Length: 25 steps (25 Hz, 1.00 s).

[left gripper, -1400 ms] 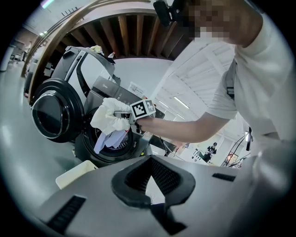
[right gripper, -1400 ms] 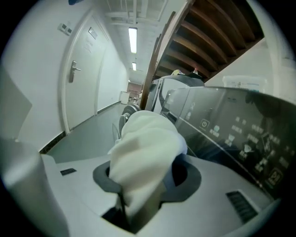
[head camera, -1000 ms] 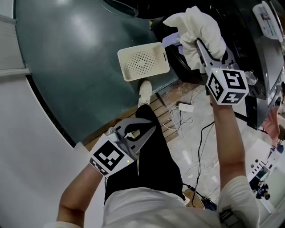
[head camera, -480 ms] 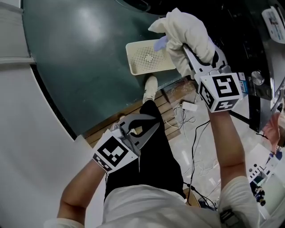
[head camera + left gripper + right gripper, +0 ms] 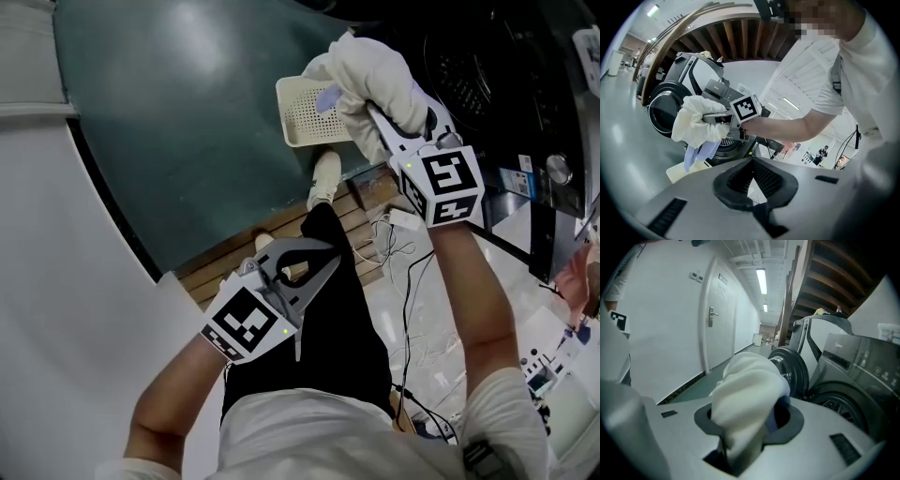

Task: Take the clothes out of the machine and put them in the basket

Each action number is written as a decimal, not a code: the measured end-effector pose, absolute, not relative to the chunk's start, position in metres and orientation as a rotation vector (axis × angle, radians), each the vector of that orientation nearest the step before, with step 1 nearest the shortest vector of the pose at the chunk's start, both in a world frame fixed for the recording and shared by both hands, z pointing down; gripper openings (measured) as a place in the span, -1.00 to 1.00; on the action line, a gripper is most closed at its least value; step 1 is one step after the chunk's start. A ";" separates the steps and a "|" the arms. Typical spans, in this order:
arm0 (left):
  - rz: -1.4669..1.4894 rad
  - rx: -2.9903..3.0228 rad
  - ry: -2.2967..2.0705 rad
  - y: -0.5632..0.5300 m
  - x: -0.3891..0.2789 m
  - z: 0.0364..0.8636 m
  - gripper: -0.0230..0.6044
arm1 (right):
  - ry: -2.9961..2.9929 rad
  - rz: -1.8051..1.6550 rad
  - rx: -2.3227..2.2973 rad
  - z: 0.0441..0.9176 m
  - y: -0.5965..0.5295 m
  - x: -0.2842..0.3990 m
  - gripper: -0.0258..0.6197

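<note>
My right gripper (image 5: 372, 101) is shut on a bundled white cloth (image 5: 375, 70), with a lavender piece (image 5: 327, 97) hanging from the bundle. The bundle hangs over the right end of the cream perforated basket (image 5: 302, 117) on the green floor. In the right gripper view the cloth (image 5: 745, 399) fills the jaws. In the left gripper view the same bundle (image 5: 696, 124) hangs in front of the washing machine (image 5: 663, 110), above the basket (image 5: 677, 171). My left gripper (image 5: 319, 262) is held low over the person's leg, its jaw tips together with nothing between them.
The machine's open drum (image 5: 469, 66) and door (image 5: 790, 369) are at the right. Cables and a white adapter (image 5: 403, 220) lie on the pale floor. A wooden strip (image 5: 281, 230) edges the green floor. The person's shoe (image 5: 326, 178) stands beside the basket.
My right gripper has carried the cloth bundle left and down, from beside the machine opening to over the basket's right end. My left gripper has barely shifted.
</note>
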<state>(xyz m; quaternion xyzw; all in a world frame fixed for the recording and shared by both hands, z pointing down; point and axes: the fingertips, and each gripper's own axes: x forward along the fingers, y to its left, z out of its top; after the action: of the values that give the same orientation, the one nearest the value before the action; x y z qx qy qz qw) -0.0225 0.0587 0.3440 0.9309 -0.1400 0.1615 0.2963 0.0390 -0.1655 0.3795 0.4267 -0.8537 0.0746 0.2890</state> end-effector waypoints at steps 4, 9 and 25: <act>0.426 2.460 -0.391 0.059 -0.026 0.353 -0.93 | -2.250 0.221 1.089 0.420 -0.165 0.036 -0.35; 0.432 2.437 -0.402 0.058 -0.029 0.365 -0.93 | -2.208 0.265 1.039 0.471 -0.166 0.034 -0.35; 0.451 2.350 -0.449 0.029 -0.035 0.405 -0.93 | -2.075 0.394 0.888 0.637 -0.185 0.036 -0.35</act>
<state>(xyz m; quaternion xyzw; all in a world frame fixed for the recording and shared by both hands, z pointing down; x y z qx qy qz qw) -0.0353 0.0293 0.4050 0.9056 -0.1732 0.1737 0.3459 0.0360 -0.1851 0.6365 0.3531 -0.8249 0.1565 0.4128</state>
